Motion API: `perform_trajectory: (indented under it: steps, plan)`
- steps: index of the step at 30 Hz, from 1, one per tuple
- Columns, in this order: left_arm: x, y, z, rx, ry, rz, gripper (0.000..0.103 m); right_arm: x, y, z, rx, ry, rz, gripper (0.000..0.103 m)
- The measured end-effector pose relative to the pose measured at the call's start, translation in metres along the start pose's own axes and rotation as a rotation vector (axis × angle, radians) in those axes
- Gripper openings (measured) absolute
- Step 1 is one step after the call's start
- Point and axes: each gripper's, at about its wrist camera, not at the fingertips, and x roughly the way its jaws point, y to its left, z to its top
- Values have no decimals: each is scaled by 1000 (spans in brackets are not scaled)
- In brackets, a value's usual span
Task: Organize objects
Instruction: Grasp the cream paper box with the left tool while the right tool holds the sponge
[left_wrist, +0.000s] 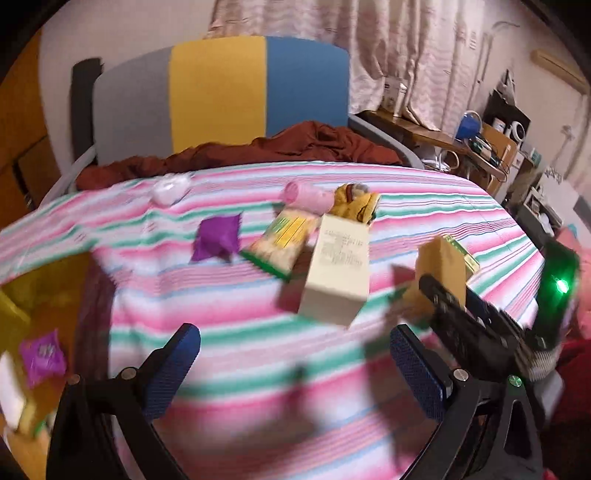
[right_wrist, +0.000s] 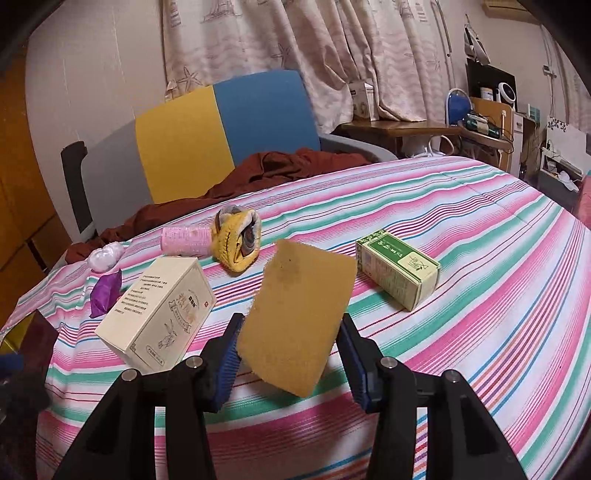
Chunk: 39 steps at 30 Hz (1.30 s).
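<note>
One right claw (right_wrist: 290, 354) squeezes the yellow sponge (right_wrist: 299, 317), lifted beside the cream box (right_wrist: 159, 310); the left claw (left_wrist: 295, 369) hangs open, empty.

Both wrist cameras look forward and downward over the striped bedcover (right_wrist: 461, 229) toward the tricolour chair back (right_wrist: 221, 140), close above it; the left view, blurred, seems further left; both share the cream box (left_wrist: 338, 269) and sponge (right_wrist: 297, 317)
</note>
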Motion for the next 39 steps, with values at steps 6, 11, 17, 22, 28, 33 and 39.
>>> perform_trajectory:
  steps: [6, 11, 17, 22, 28, 33, 39]
  plan:
    - [45, -12, 20, 69, 18, 10, 103, 0, -8, -1, 36, -11, -9, 50]
    - [60, -13, 20, 100, 12, -20, 103, 0, -14, -1, 62, -15, -2, 50]
    - [73, -19, 19, 104, 23, -60, 102, 0, -16, 0, 71, -18, -5, 50]
    - [82, -22, 24, 99, 17, -43, 101, -1, -18, -1, 81, -14, 3, 50]
    - [94, -21, 17, 142, 16, -48, 59, 0, -18, -1, 79, -14, 3, 50]
    - [92, -18, 11, 145, 2, -73, 51, 0, -17, -1, 74, -13, 0, 50]
    - [77, -15, -5, 156, -33, -34, 51, 1, -11, -1, 42, -15, -14, 50]
